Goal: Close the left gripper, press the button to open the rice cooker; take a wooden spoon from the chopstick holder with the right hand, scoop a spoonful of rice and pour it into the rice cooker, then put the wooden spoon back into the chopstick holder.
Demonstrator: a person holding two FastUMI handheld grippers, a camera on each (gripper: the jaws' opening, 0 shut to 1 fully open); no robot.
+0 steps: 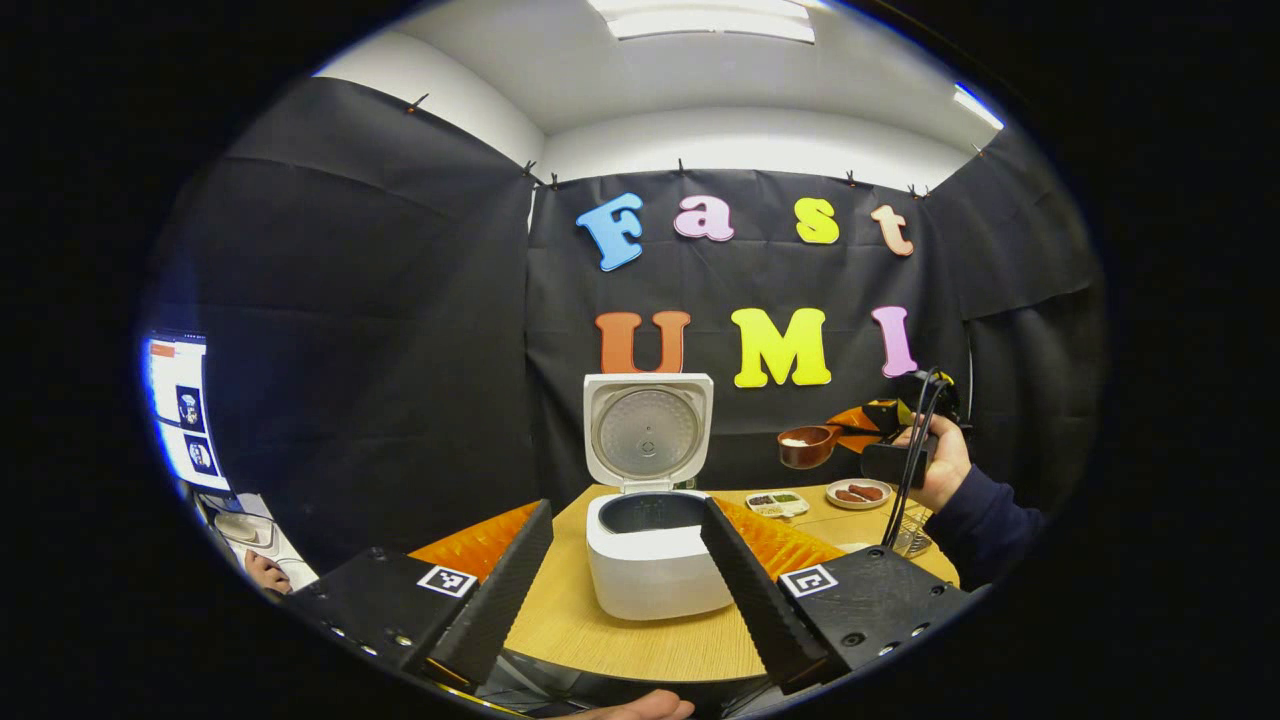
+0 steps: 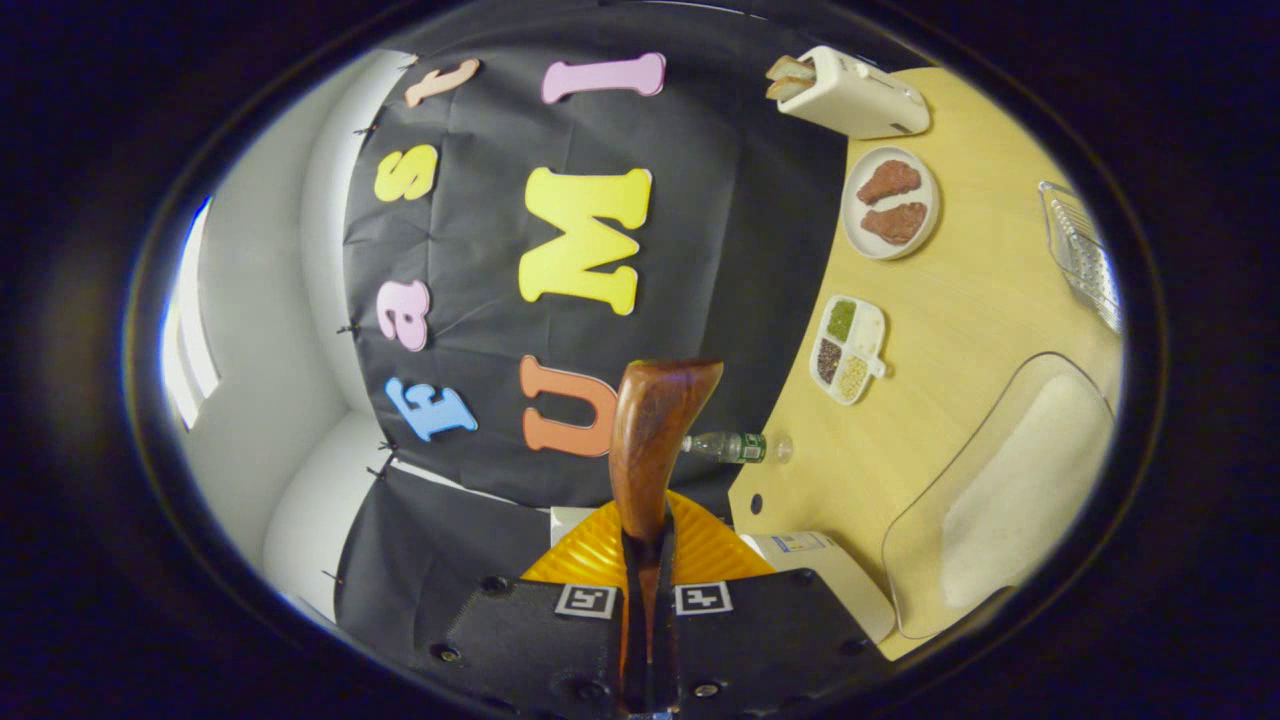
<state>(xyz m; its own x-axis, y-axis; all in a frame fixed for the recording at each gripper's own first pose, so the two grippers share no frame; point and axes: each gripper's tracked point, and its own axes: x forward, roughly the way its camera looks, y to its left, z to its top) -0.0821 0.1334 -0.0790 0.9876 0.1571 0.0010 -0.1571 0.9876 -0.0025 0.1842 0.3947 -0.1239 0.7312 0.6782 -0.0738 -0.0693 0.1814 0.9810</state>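
The white rice cooker (image 1: 655, 570) stands open on the wooden table (image 1: 640, 640), its lid (image 1: 647, 428) upright and the dark inner pot showing. My left gripper (image 1: 628, 508) is open, its fingers framing the cooker from the near side without touching it. To the right, a hand (image 1: 940, 462) holds my right gripper (image 1: 885, 440) in the air. It is shut on the handle of the wooden spoon (image 1: 808, 446), whose bowl carries white rice, right of the lid. In the right gripper view, the spoon (image 2: 655, 440) sticks out from my right gripper (image 2: 648, 550).
A clear tub of rice (image 2: 1000, 500), a divided dish (image 2: 848, 348), a plate of meat (image 2: 890, 205), a toaster (image 2: 850, 92), a clear ribbed holder (image 2: 1080, 250) and a small bottle (image 2: 730, 446) sit on the table. A monitor (image 1: 180, 410) glows at far left.
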